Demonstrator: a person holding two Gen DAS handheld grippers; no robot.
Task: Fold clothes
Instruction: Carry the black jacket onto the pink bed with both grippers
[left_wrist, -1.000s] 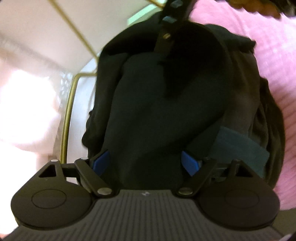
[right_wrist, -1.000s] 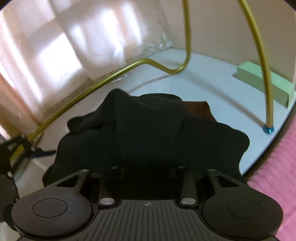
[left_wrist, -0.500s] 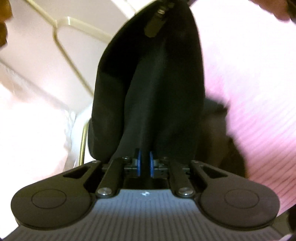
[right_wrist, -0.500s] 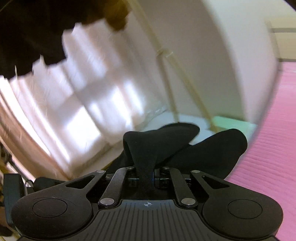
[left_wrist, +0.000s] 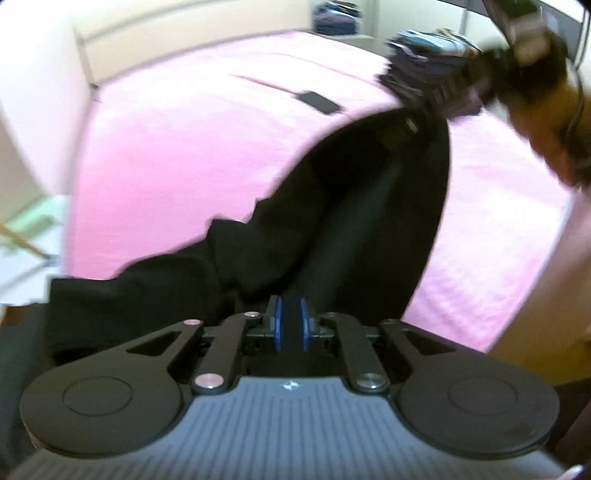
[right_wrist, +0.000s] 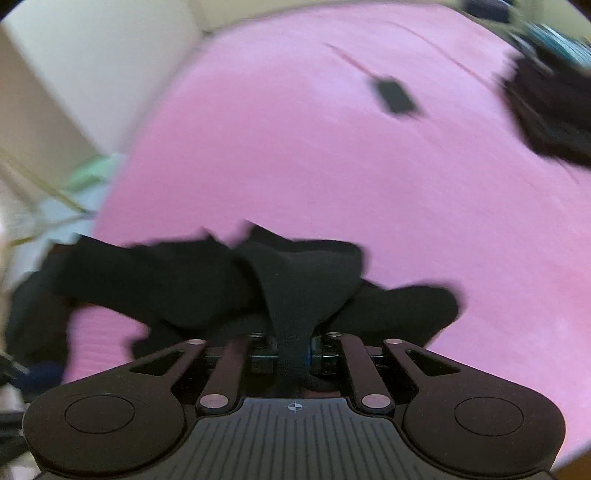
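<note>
The black garment (left_wrist: 362, 221) hung in the air above the pink bed (left_wrist: 192, 147), caught at both ends. In the left wrist view it ran from the left gripper (left_wrist: 290, 325) up and to the right, its long axis slanting toward the right gripper (left_wrist: 476, 77), which showed blurred at the upper right corner. A loose part of the cloth trailed off to the left, below the stretched band.

The left gripper's blue pads (left_wrist: 277, 325) were nearly closed, clamped on a narrow fold of the cloth between them.

In the right wrist view the right gripper (right_wrist: 291, 350) was clenched on a strip of the black garment (right_wrist: 295, 280), which spread out ahead of the fingers and drooped to the left over the pink bed (right_wrist: 332, 147). A small dark flat object (right_wrist: 395, 96) lay farther off on the bed, and a blurred stack of clothes (left_wrist: 432, 48) sat at its far edge.
</note>
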